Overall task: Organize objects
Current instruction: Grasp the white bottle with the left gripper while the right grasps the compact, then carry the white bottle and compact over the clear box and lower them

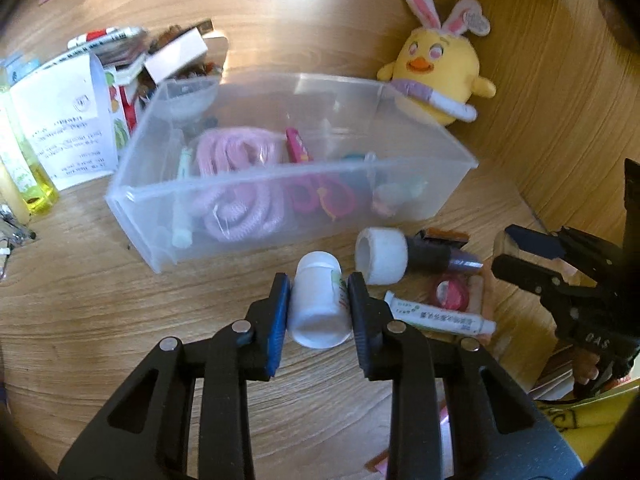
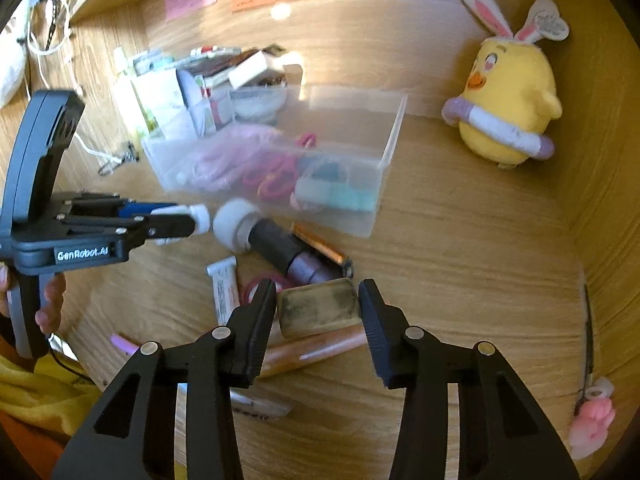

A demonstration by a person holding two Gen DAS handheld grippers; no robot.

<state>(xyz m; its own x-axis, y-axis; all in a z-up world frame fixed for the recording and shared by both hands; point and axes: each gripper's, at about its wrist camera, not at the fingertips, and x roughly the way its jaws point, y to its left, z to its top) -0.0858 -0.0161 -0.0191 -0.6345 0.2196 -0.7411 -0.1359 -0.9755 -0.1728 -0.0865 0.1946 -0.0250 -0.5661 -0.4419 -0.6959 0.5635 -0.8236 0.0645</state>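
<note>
A wooden desk [image 1: 100, 320] is carrying the whole scene, its clutter lying around a clear bin [image 1: 280, 200] that is holding a pink cord [image 1: 236, 184], pink scissors [image 1: 320, 196] and other small items too blurred to name. A yellow chick plush [image 1: 440, 76] with rabbit ears is sitting upright behind the bin's right end, well apart from both tools. The left gripper [image 1: 320, 300] is clamping its jaws on a white bottle [image 1: 318, 304], held lying on its side just in front of the bin's near wall. A white-capped dark cylinder [image 1: 404, 258] is lying just right of the bottle, with a small tube [image 1: 436, 314] beside it on the desk. The right gripper [image 2: 318, 308] is standing with its jaws apart around a worn tan block [image 2: 318, 308]; the fingers are sitting close to its sides, though whether they are touching is unclear. A battery [image 2: 324, 252] is resting behind the block, against the cylinder.
</note>
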